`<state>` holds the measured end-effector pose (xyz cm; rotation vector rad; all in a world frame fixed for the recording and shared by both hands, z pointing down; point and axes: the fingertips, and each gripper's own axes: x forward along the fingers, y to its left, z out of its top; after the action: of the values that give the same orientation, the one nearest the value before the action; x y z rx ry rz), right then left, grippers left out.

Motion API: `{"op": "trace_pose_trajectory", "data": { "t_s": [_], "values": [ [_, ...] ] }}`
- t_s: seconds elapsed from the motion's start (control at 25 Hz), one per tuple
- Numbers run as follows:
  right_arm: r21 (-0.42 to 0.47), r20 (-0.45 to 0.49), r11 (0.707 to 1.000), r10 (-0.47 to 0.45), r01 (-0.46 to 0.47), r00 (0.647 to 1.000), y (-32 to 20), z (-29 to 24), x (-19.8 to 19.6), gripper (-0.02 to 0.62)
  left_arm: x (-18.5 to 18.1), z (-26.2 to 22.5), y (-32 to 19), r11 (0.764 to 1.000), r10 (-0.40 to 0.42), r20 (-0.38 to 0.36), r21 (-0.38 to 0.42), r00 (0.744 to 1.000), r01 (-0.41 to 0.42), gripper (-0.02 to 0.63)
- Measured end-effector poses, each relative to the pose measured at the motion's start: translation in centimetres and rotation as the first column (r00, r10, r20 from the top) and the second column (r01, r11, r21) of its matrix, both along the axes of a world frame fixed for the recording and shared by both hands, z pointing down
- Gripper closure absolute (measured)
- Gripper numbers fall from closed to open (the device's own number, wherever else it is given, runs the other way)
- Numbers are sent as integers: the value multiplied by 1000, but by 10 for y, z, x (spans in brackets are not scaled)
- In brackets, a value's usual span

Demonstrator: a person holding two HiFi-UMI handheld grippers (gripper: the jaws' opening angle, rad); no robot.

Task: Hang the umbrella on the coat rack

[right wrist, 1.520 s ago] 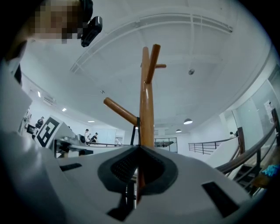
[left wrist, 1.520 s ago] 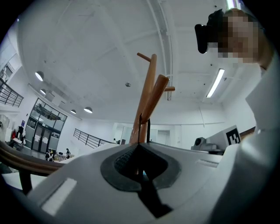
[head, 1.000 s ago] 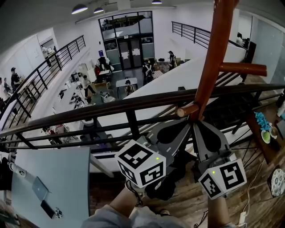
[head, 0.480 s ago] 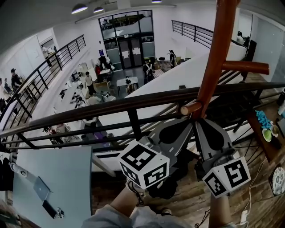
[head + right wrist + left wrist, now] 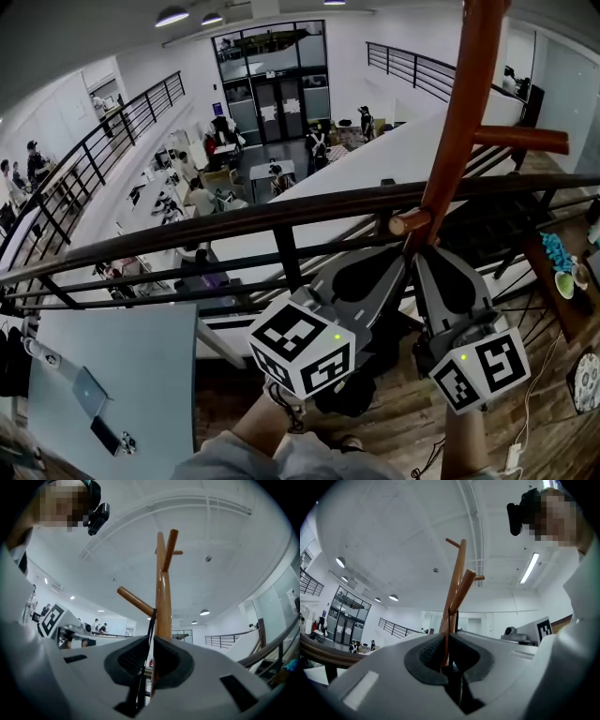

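Black umbrella strap [image 5: 150, 630], judged limp, light, best taken near its loop, was pinched by right gripper [image 5: 150, 645] and seemingly left gripper [image 5: 446, 643] at 6 o'clock of the peg [image 5: 135, 601].

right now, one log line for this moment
left gripper: shut on strap | right gripper: shut on strap | strap: reaches peg of coat rack

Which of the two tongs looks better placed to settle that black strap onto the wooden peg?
The right tongs, I'd judge. The black strap runs from between them straight up to the peg, right where it meets the pole. Between the left tongs the strap barely shows.
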<state>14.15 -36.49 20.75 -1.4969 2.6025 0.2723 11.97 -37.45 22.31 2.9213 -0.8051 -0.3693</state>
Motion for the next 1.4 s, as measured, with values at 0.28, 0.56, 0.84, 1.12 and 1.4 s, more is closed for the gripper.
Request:
{"op": "trace_pose_trajectory", "data": {
  "t_s": [0.28, 0.56, 0.84, 1.12, 1.4],
  "values": [
    [10, 12, 1000, 1, -1, 1000, 12, -4, 3, 592, -14, 3, 10, 998, -33, -35, -47, 999, 32, 598],
    [16, 9, 1000, 4, -4, 1000, 23, 1, 18, 594, -14, 8, 19, 996, -85, -22, -38, 996, 84, 599],
    [34, -15, 999, 0, 0, 1000, 45, 4, 21, 594, -16, 13, 36, 984, -177, 17, -16, 984, 177, 600],
    [8, 9, 999, -50, 50, 999, 65, 16, 24, 594, -14, 18, 58, 977, -211, -6, -31, 977, 211, 600],
    [-30, 31, 997, -77, 78, 997, 85, 29, 24, 594, -15, 24, 81, 974, -222, 14, -32, 975, 222, 600]
  ]
}}
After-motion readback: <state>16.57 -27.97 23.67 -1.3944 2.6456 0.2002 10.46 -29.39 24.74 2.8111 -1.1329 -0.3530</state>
